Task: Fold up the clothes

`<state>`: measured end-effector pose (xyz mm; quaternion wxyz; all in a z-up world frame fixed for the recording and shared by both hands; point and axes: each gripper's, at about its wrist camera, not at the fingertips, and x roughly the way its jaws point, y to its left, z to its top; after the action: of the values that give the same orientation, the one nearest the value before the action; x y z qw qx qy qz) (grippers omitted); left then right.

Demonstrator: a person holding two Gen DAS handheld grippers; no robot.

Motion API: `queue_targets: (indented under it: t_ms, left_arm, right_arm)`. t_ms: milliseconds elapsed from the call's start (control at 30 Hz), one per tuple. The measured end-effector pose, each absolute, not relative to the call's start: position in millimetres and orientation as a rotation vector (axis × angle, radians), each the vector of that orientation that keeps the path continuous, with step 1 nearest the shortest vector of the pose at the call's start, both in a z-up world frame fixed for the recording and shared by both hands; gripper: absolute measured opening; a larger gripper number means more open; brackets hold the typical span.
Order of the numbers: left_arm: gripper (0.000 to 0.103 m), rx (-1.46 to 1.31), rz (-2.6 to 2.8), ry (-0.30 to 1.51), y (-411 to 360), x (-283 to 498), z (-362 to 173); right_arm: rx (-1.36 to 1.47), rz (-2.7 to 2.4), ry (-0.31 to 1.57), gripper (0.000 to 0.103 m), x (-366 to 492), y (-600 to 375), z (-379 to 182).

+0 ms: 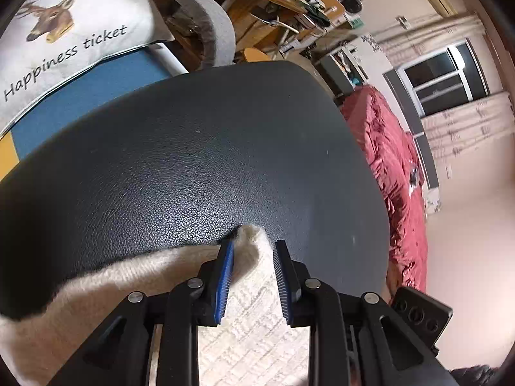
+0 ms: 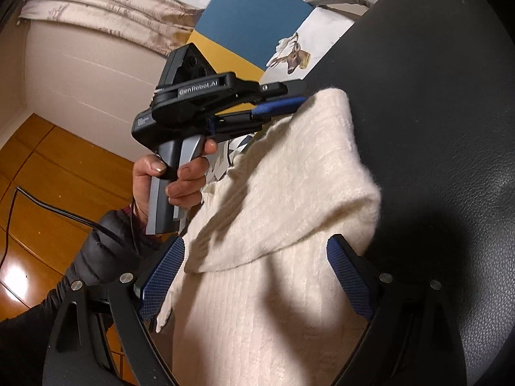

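A cream knitted sweater [image 1: 251, 321] lies folded on a black leather-covered table [image 1: 209, 160]. In the left wrist view a raised corner of the knit stands between the fingers of my left gripper [image 1: 255, 246]. The left pad [image 1: 225, 276] touches the cloth and the right pad stands clear, so the jaws are open. From the right wrist view, the sweater [image 2: 289, 193] runs away from me, with the left gripper [image 2: 299, 101] at its far corner. My right gripper [image 2: 254, 276] is wide open over the near part of the sweater, gripping nothing.
A white deer-print cushion [image 1: 74, 32] rests on a blue and yellow seat [image 1: 96, 96] beyond the table. A red quilt [image 1: 392, 167] lies off the table's right edge. A hand [image 2: 180, 177] in a dark sleeve holds the left gripper above a wooden floor [image 2: 48, 177].
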<state>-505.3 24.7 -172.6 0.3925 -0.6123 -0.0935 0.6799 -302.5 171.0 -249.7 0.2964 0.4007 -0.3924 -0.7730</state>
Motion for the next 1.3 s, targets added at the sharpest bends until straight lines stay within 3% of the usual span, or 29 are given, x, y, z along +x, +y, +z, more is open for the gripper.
queue_targets:
  t_ms: [400, 533, 833, 1033, 1167, 1300]
  left_arm:
    - [0.023, -1.551, 1.630, 0.016, 55.4, -501.6, -174.3]
    - [0.006, -1.392, 1.696, 0.075, 55.4, -480.1, -159.2]
    - [0.003, -1.114, 1.927, -0.188, -2.6, -452.4, -132.3]
    - [0.003, -1.211, 2.088, -0.248, -6.8, -461.1, -168.6]
    - [0.005, -1.288, 2.104, -0.336, -11.2, -462.0, -184.2]
    - [0.016, -1.262, 2.138, -0.468, -34.6, -450.8, -174.6]
  right_arm:
    - [1.051, -2.146, -1.002, 0.092, -293.3, 172.3, -242.7]
    - [1.028, -2.177, -1.011, 0.092, -287.9, 175.7, -241.4]
    - [1.044, -2.252, -0.939, 0.092, -289.2, 171.6, -236.3]
    - [0.887, -2.521, -0.928, 0.092, -278.8, 184.5, -232.0]
    - [0.958, -2.534, -1.025, 0.092, -281.7, 196.4, -242.8]
    - [0.962, -2.536, -0.974, 0.092, -279.2, 190.2, -235.9]
